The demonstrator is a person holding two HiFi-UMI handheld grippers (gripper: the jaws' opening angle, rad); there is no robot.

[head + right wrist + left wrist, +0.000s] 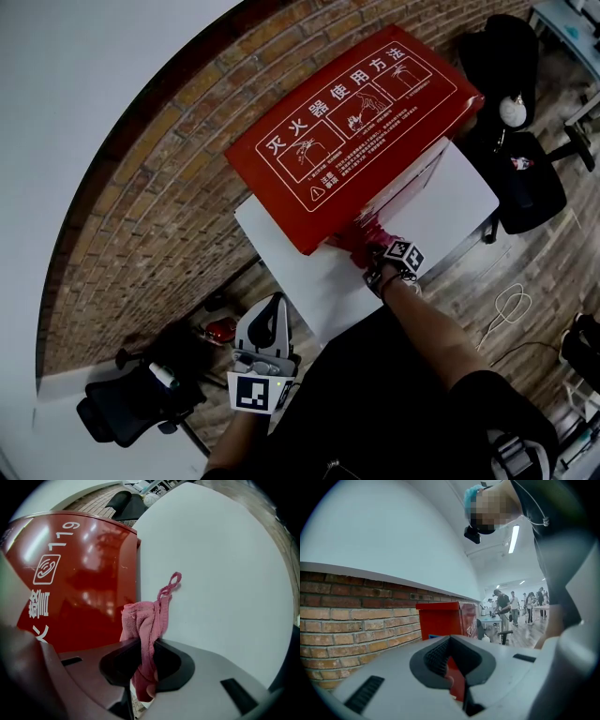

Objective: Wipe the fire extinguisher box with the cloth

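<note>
The red fire extinguisher box [356, 122] lies on a white table [450, 202] against a brick wall [141, 206], its instruction panel facing up. The right gripper [147, 641] has its jaws clamped on a pink cloth [143, 620]. The bunched cloth stands out past the jaws at the foot of the box's glossy side face (whether it actually touches the metal cannot be told), and a thin loop of it trails onto the tabletop. In the head view this gripper reaches in under the box's near edge. The left gripper [272, 309] hangs well apart from the table, beside the person's body. Its jaws are drawn together on nothing and point toward the wall and the box.
</note>
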